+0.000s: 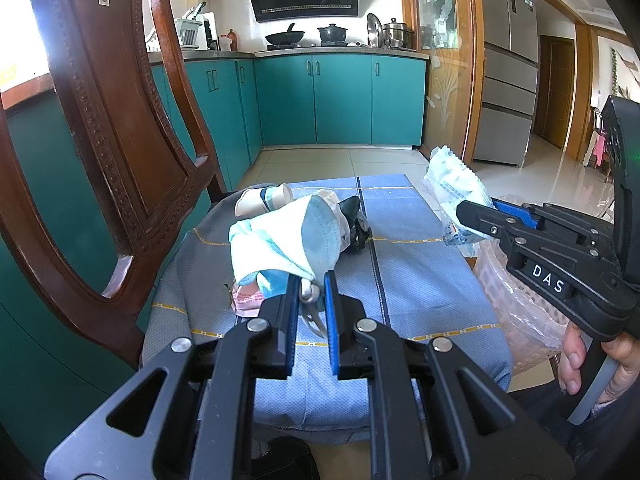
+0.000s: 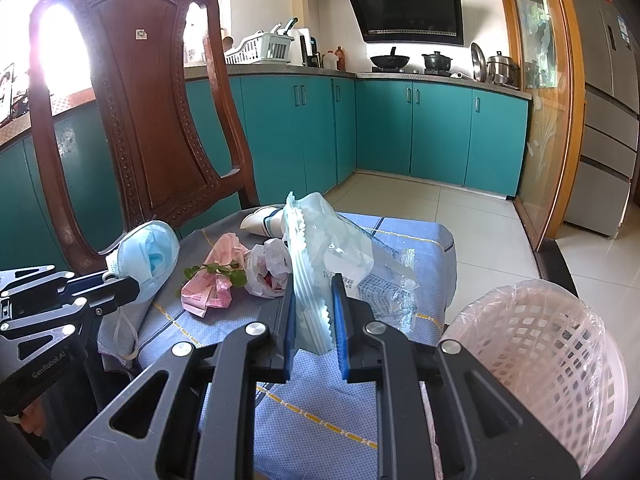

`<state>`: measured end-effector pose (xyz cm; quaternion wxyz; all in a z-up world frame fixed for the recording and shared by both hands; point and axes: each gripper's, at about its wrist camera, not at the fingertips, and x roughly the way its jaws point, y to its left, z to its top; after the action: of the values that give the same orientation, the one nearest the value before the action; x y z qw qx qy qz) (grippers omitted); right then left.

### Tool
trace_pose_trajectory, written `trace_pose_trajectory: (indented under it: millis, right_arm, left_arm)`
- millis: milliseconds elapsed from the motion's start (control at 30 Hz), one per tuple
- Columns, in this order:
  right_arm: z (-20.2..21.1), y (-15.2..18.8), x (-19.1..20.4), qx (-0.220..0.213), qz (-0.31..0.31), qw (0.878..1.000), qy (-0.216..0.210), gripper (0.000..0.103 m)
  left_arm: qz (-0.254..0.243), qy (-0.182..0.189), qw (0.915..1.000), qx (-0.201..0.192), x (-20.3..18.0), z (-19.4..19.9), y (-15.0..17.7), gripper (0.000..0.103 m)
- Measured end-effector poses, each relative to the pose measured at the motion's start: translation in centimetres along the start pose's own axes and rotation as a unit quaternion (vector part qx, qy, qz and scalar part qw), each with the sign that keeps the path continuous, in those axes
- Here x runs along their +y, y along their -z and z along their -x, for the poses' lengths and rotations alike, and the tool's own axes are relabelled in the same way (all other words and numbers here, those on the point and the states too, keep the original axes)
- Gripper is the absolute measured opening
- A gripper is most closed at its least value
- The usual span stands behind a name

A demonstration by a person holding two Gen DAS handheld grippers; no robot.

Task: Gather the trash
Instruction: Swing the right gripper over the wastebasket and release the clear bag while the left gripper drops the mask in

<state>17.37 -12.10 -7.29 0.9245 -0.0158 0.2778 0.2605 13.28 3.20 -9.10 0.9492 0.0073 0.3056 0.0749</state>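
Observation:
My left gripper (image 1: 313,284) is shut on the edge and ear loop of a light blue face mask (image 1: 296,236), held up over the chair seat; the same face mask (image 2: 150,258) shows at the left of the right wrist view. My right gripper (image 2: 314,300) is shut on a clear plastic wrapper (image 2: 320,248) with a zigzag edge, also seen as the wrapper (image 1: 452,184) lifted beside the seat. On the blue cushion (image 2: 320,400) lie a pink wrapper (image 2: 212,280), a green sprig (image 2: 216,270), a crumpled white bag (image 2: 272,268) and a paper cup (image 2: 260,220).
A pale lattice bin (image 2: 560,352) lined with a clear bag stands on the floor at the right of the chair. The carved wooden chair back (image 2: 148,120) rises at the left. Teal kitchen cabinets (image 2: 400,132) and tiled floor lie beyond. A hand (image 1: 580,360) holds the right gripper's handle.

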Motion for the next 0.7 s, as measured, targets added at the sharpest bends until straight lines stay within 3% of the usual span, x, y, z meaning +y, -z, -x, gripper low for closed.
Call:
trace_pose_trajectory:
  millis: [233,400,567,700]
  right_arm:
    - [1.4,-0.3,-0.8,-0.022,-0.009,1.0,0.003,0.017]
    - [4.1,0.0,-5.8,-0.049,-0.063,0.996,0.036,0.017]
    - [5.2,2.1,-10.9,-0.015,-0.125,0.991,0.049,0.017]
    - [5.7,4.5,-14.0,0.027,-0.161,0.983,0.087,0.018]
  left_arm:
    - [0.0,0.004,1.0,0.0,-0.1,0.0,0.0,0.013]
    - [0.007,0.041,0.9991,-0.003,-0.8,-0.1,-1.0,0.013]
    - [-0.007,0.106,0.9943,-0.004,-4.4,-1.1,-2.4,0.013]
    - [-0.03,0.156,0.9873,0.004,-8.8,-2.4,-3.1,0.013]
